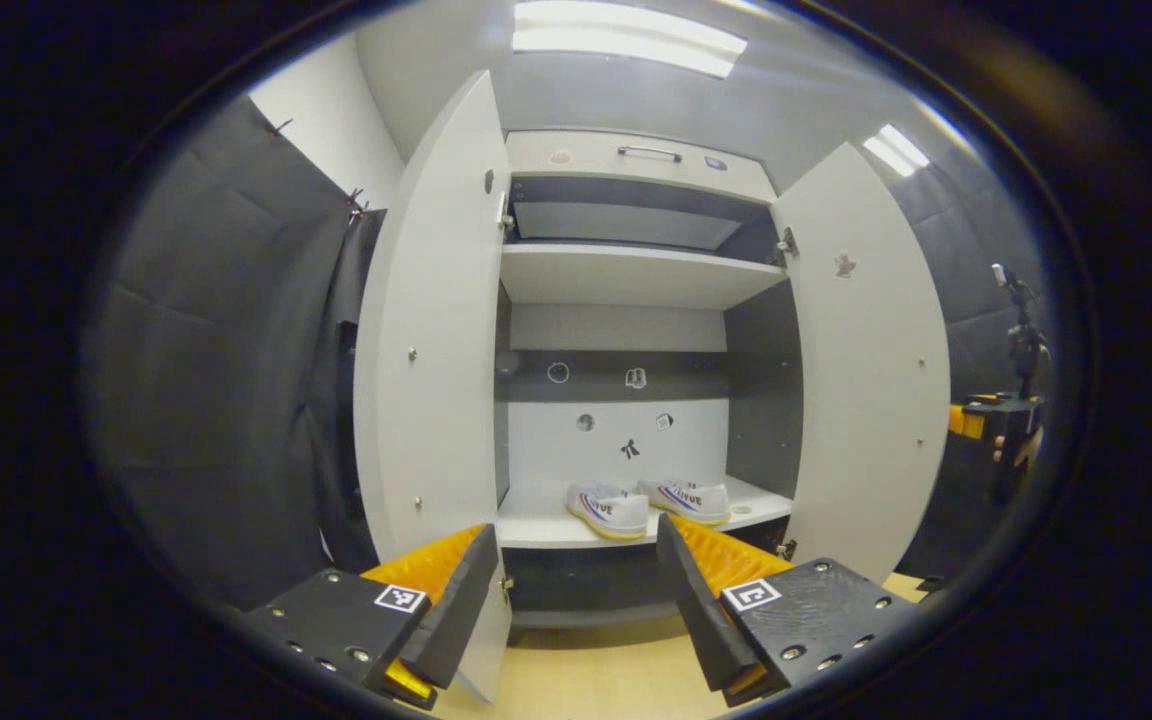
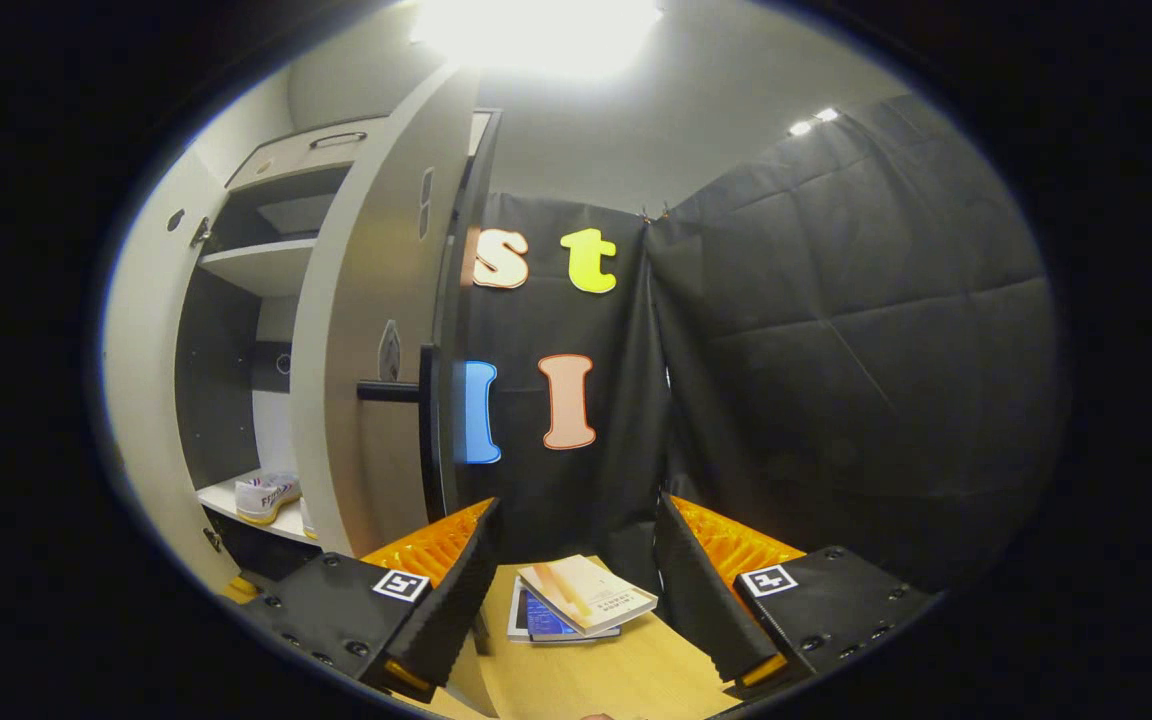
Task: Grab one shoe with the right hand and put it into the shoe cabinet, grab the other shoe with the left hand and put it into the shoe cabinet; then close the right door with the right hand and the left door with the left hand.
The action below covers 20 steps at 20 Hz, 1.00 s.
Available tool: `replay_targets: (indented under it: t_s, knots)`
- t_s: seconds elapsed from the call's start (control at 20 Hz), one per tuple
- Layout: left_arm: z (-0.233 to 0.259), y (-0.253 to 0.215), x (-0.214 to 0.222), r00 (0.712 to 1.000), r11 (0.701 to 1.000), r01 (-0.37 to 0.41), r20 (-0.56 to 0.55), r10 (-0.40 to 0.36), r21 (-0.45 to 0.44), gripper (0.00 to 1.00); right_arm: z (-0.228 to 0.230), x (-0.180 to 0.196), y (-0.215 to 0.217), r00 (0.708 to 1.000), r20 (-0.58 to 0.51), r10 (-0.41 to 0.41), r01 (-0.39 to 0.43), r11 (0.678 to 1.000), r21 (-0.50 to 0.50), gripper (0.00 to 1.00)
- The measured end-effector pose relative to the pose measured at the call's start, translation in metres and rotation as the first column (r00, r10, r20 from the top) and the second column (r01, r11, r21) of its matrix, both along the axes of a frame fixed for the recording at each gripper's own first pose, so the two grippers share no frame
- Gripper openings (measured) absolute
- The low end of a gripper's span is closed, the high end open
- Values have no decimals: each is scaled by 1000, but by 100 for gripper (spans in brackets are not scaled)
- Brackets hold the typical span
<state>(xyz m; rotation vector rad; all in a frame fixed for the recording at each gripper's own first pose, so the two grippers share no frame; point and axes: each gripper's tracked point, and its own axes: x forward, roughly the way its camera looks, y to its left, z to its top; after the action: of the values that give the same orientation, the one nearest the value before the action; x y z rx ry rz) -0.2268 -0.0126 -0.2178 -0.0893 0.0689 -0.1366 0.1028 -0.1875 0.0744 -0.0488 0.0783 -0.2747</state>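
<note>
Two white shoes [image 1: 608, 508] [image 1: 688, 498] sit side by side on the lower shelf [image 1: 536, 525] of the white shoe cabinet [image 1: 626, 275]. Both doors stand wide open: the left door [image 1: 431, 350] and the right door [image 1: 866, 370]. My left gripper [image 1: 576, 532] is open and holds nothing, facing the cabinet from in front, a little way back. My right gripper [image 2: 576, 510] is open with nothing in it, close to the outer face of the right door [image 2: 366, 350], whose dark handle [image 2: 388, 390] sticks out. One shoe [image 2: 266, 495] shows past that door. The right gripper [image 1: 986, 420] also appears in the left gripper view, beyond the right door.
Two books [image 2: 581, 598] lie on the wooden floor [image 2: 616, 670] just ahead of my right gripper. Black booth cloth [image 2: 836, 350] closes in the right side and the left [image 1: 226, 380]. A top drawer with a handle [image 1: 648, 152] sits above the upper shelf [image 1: 626, 272].
</note>
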Motion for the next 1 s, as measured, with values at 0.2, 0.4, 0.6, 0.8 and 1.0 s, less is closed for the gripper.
replay_targets:
  t_s: [0.2,0.4,0.6,0.8,1.0]
  knots:
    - [5,4,-3,1000,1000,7,15,-7,6,91,-2,-2,12,1000,-10,25,-25,999,40,96]
    - [9,7,-6,1000,1000,15,22,-15,1,92,-3,0,53,992,-6,123,-122,989,79,95]
    - [13,27,-9,1000,1000,-3,29,2,21,90,-5,7,92,979,0,202,-201,973,113,95]
    - [12,55,-15,999,998,-48,24,47,31,91,-6,19,129,964,12,266,-265,955,133,95]
    - [14,100,-20,990,990,-140,14,140,33,90,-3,25,170,932,44,359,-362,922,139,91]
